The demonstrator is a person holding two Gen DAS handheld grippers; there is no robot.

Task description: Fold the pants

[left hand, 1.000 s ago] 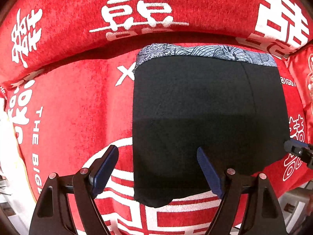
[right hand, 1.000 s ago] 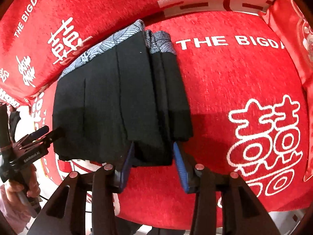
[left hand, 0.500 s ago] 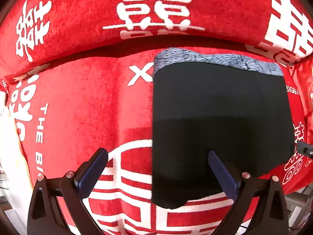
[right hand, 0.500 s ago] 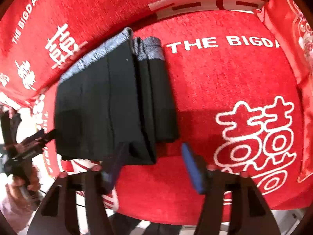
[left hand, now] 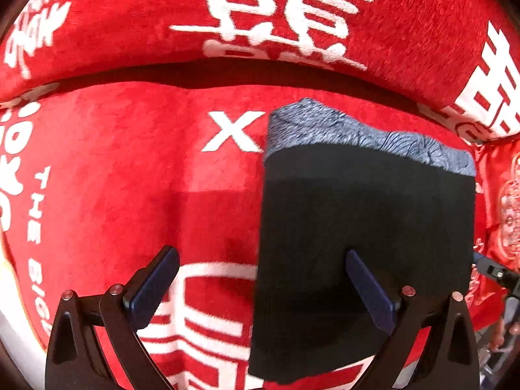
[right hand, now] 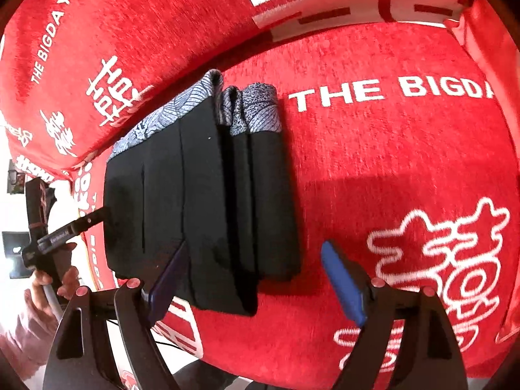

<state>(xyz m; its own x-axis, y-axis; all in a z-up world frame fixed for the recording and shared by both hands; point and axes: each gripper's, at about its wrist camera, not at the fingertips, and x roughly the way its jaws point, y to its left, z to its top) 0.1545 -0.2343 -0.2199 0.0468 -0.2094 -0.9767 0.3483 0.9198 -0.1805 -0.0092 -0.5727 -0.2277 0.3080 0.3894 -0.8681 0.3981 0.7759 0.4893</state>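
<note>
The black pants [left hand: 364,227] with a blue-grey patterned waistband lie folded into a compact stack on the red sofa seat [left hand: 130,178]. In the right wrist view the pants [right hand: 201,208] show several stacked layers. My left gripper [left hand: 260,289] is open and empty; its right finger hovers over the pants' near edge. My right gripper [right hand: 256,282] is open and empty just in front of the stack's near edge. The left gripper's tip [right hand: 81,224] shows at the pants' left side in the right wrist view.
The red sofa backrest [left hand: 260,16] with white characters rises behind the pants. A red cushion [left hand: 507,221] sits at the right. The seat's front edge [right hand: 292,367] is close below the grippers. A hand [right hand: 58,279] holds the left gripper.
My right gripper has opened and let go of the pants' near edge, then drawn back. My left gripper has pulled back and shifted left. The pants lie still.
</note>
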